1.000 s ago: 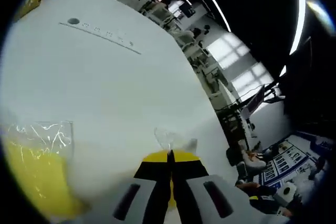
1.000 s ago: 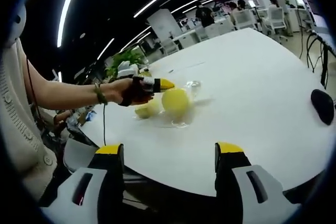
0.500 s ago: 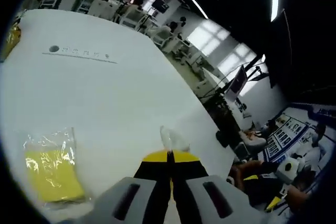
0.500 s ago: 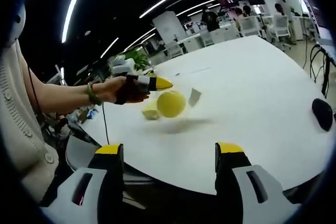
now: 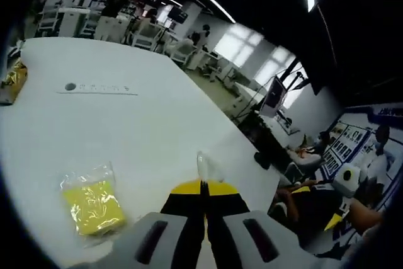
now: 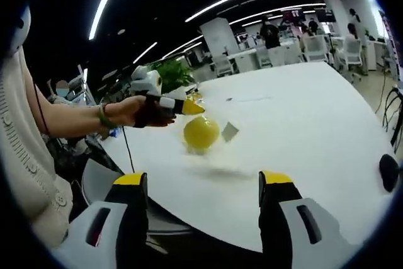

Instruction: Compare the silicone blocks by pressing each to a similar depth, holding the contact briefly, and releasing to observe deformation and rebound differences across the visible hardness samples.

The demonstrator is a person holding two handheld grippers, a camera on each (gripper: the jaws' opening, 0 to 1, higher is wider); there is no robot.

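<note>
Our left claw (image 5: 203,188) is pressed together on a clear plastic bag (image 5: 206,168) holding a round yellow silicone block (image 6: 201,133), hanging above the white surface (image 6: 302,124). Our right claw (image 6: 204,187) stands spread wide, holding nothing. A second clear bag with a flat yellow block (image 5: 93,205) lies on the surface.

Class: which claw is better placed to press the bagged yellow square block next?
Probably right: the right claw is open and empty, while the left claw is shut on the clear bag holding the round yellow block aloft.
</note>
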